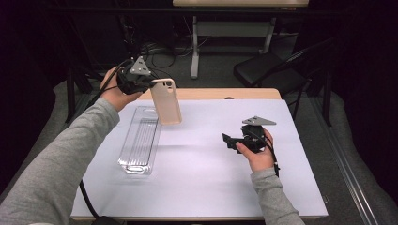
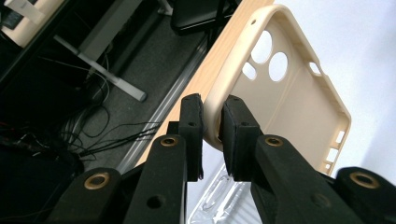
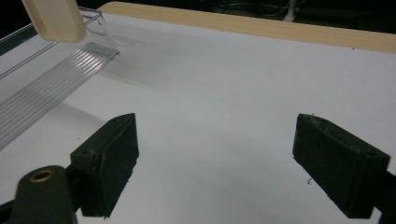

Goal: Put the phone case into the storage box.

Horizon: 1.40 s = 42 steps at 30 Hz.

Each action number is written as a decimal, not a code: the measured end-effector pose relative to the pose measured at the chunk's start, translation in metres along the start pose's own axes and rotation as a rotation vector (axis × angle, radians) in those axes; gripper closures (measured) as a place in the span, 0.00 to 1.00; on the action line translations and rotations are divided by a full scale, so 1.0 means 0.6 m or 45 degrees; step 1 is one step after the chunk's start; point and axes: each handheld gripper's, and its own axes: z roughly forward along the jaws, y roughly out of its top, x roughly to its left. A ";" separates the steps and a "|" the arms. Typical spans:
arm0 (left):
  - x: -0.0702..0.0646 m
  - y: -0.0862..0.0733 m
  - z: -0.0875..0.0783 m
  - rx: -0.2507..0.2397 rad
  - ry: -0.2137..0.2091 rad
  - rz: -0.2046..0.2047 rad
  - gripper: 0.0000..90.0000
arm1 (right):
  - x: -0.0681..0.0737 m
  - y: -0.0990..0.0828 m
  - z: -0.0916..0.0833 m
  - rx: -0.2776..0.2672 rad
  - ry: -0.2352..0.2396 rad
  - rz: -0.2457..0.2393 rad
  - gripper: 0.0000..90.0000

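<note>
A beige phone case (image 1: 166, 101) hangs in the air over the far end of a clear plastic tray (image 1: 138, 140), held by its rim near the camera cutouts. My left gripper (image 1: 152, 84) is shut on that rim; in the left gripper view the two pads pinch the case (image 2: 299, 107) edge at my left gripper (image 2: 211, 126), with the tray (image 2: 219, 200) below. My right gripper (image 1: 228, 140) hovers low over the white table surface at the right, pointing left. Its jaws stand wide apart in the right gripper view (image 3: 210, 140) with nothing between them. The case's lower end (image 3: 56, 18) and the tray (image 3: 42, 84) appear there at upper left.
The white mat (image 1: 206, 173) covers a table with a wooden far edge (image 1: 225, 93). Behind it stand a black chair (image 1: 277, 70) and a desk frame (image 1: 230, 28) with cables on the floor. Dark space lies off both table sides.
</note>
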 end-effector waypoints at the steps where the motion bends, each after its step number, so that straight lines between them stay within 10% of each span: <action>1: 0.001 -0.001 -0.001 0.000 0.003 0.005 0.89 | -0.001 0.000 0.000 0.003 -0.006 0.004 0.14; 42: 0.017 -0.057 -0.024 -0.044 0.218 0.148 0.89 | -0.024 -0.013 -0.004 -0.038 -0.056 0.031 0.04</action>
